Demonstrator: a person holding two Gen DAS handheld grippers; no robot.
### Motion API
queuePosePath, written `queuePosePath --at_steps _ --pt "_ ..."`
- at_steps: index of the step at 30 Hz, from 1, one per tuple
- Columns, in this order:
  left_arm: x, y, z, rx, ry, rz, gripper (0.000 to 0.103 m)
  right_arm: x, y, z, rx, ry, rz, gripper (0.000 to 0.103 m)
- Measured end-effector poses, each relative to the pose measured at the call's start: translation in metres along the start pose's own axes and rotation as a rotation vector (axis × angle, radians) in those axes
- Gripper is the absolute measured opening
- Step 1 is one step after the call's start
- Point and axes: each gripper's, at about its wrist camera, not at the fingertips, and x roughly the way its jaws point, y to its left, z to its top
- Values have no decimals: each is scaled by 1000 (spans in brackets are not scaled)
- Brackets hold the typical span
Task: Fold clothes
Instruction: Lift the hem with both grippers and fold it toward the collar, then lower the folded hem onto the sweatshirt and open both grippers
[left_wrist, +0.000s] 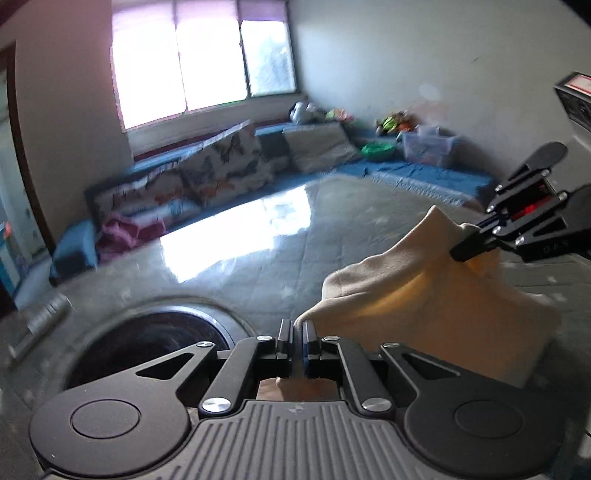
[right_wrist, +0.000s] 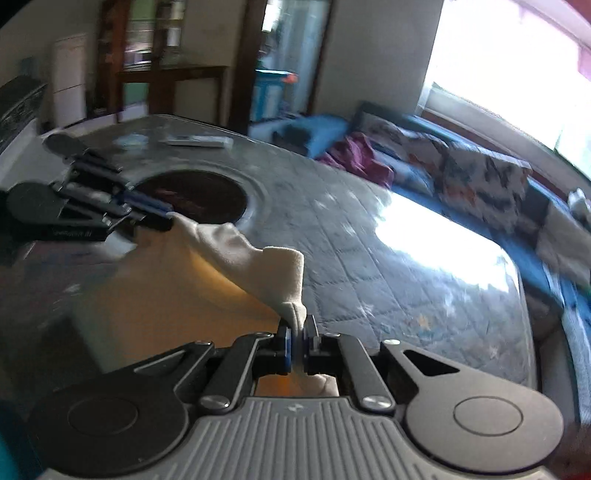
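A cream, orange-tinted cloth garment (left_wrist: 424, 291) hangs in the air between my two grippers, above a glossy grey table (left_wrist: 258, 266). My left gripper (left_wrist: 297, 328) is shut on one edge of it. My right gripper (left_wrist: 467, 245) enters from the right, shut on the opposite corner. In the right wrist view my right gripper (right_wrist: 297, 326) is shut on the garment (right_wrist: 258, 266), and my left gripper (right_wrist: 166, 218) holds the far corner at the left. The cloth sags between them.
A dark round recess (left_wrist: 147, 347) is set in the table top near my left gripper; it also shows in the right wrist view (right_wrist: 192, 195). Flat items (right_wrist: 195, 140) lie at the table's far end. Patterned cushions (left_wrist: 207, 173) and blue mats (left_wrist: 424, 177) line the walls.
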Motion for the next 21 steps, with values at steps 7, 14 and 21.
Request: queuePosePath --at_steps 7,14,21 --pt "35 12 -13 -73 80 60 9 47 -26 -27 176 53 -31 19" --pt "18 12 -2 -161 68 33 9 19 -39 -37 256 -10 -38 19" --pt "27 -19 18 -167 79 -95 9 37 -23 -16 249 -8 58 19"
